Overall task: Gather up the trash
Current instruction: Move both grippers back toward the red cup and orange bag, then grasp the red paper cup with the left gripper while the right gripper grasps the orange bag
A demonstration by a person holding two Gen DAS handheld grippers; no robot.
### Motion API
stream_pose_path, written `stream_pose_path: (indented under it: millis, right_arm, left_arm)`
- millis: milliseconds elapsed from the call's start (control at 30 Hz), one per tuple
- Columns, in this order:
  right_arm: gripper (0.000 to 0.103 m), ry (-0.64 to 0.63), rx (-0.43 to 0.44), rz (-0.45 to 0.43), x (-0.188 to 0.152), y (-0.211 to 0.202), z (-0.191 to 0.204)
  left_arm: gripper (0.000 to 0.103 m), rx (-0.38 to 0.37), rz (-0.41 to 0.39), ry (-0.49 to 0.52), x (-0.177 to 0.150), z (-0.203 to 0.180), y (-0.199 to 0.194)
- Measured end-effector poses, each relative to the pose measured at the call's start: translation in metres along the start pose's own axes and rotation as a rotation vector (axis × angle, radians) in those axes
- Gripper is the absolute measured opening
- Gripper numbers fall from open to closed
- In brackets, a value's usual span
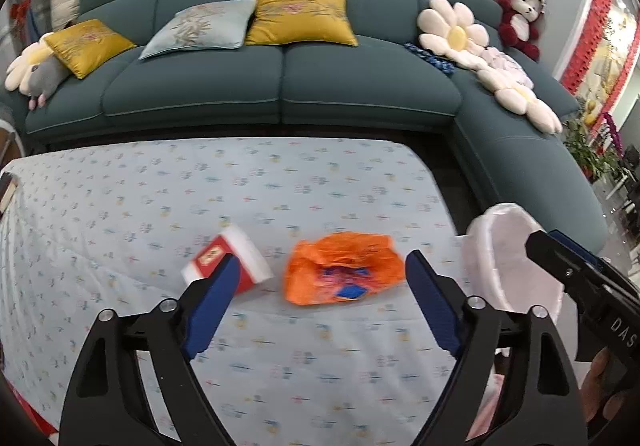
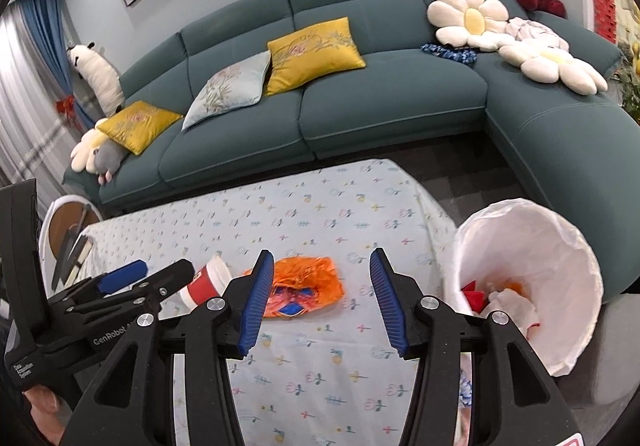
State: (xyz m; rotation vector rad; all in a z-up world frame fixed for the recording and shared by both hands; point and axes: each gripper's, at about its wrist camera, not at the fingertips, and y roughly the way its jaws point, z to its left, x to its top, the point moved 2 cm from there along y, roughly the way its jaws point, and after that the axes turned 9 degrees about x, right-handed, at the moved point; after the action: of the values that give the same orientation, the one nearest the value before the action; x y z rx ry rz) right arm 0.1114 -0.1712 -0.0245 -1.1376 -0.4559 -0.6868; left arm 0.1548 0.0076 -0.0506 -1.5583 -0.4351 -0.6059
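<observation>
Trash lies low in the centre of both frames on the flower-print tablecloth: a crumpled orange plastic wrapper and, just left of it, a tipped red-and-white paper cup. The left gripper hangs above the cloth with its jaws released and wide apart, the wrapper between the blue pads; whether the left pad touches the cup is hard to tell. The right gripper is likewise spread and grasps nothing. At the lower right of the right wrist view stands a white-lined bin holding red, white and orange scraps. A teal sofa fills the upper frame.
</observation>
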Motion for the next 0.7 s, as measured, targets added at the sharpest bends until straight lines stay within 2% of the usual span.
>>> stream_pose_path:
  millis: [200,400,700]
  right_arm:
    - [0.055,0.002,-0.006,0.053,-0.013,0.033,0.011]
    - [0.055,0.021,-0.015,0.123,-0.033,0.075,0.016]
    - [0.055,0.076,-0.034,0.231,-0.064,0.134,0.011]
  left_arm:
    - [0.089,0.056,0.017,0.023,-0.013,0.045,0.026]
    - [0.090,0.096,0.053,0.091,-0.027,0.081,0.062]
    - [0.092,0.039,0.072,0.227,-0.036,0.094,0.106]
